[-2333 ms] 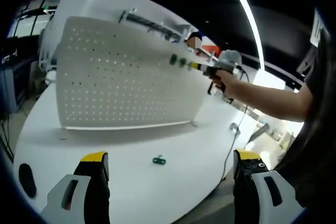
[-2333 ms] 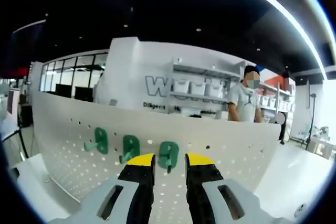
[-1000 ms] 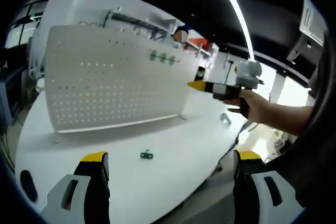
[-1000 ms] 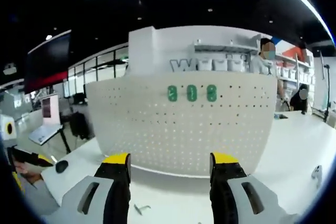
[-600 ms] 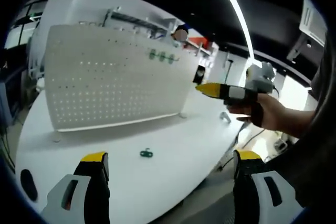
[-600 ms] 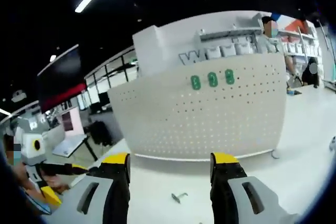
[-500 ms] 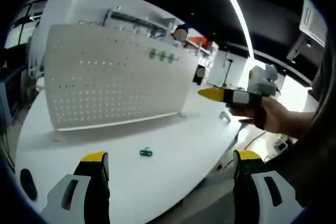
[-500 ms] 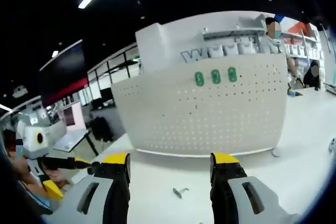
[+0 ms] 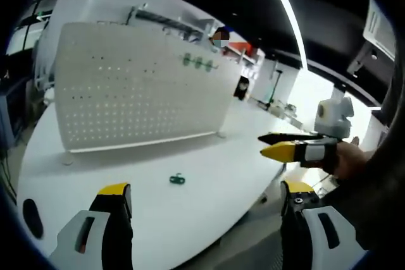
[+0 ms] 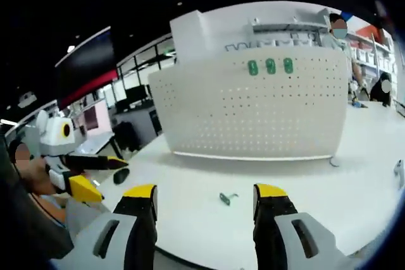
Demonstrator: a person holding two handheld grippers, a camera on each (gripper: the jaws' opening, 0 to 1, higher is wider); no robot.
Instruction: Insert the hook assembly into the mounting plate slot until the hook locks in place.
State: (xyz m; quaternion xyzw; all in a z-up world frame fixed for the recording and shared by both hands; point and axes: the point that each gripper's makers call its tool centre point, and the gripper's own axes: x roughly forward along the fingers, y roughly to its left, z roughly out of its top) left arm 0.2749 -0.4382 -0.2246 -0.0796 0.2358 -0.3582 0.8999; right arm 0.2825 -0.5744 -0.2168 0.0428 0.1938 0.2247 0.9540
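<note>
Right gripper [image 10: 204, 200]: jaws wide apart, holding nothing.
Left gripper [image 9: 205, 197]: jaws wide apart, holding nothing.
Loose hook [image 10: 227, 198]: lower centre, on white table [image 10: 304, 188].
Pegboard [image 10: 253, 115]: upright, three green hooks [image 10: 270, 66] at upper right.

loose green hook [image 9: 178, 179] tiny, shape unclear

Your white table [image 9: 209, 175] carries a dark oval object [image 9: 31, 216] near its edge, on the left in the left gripper view. Behind the board you have wall shelves [image 10: 288, 28] with white bins, a person [image 10: 342, 33] standing beside them, and a long ceiling light strip [image 9: 285, 11].
</note>
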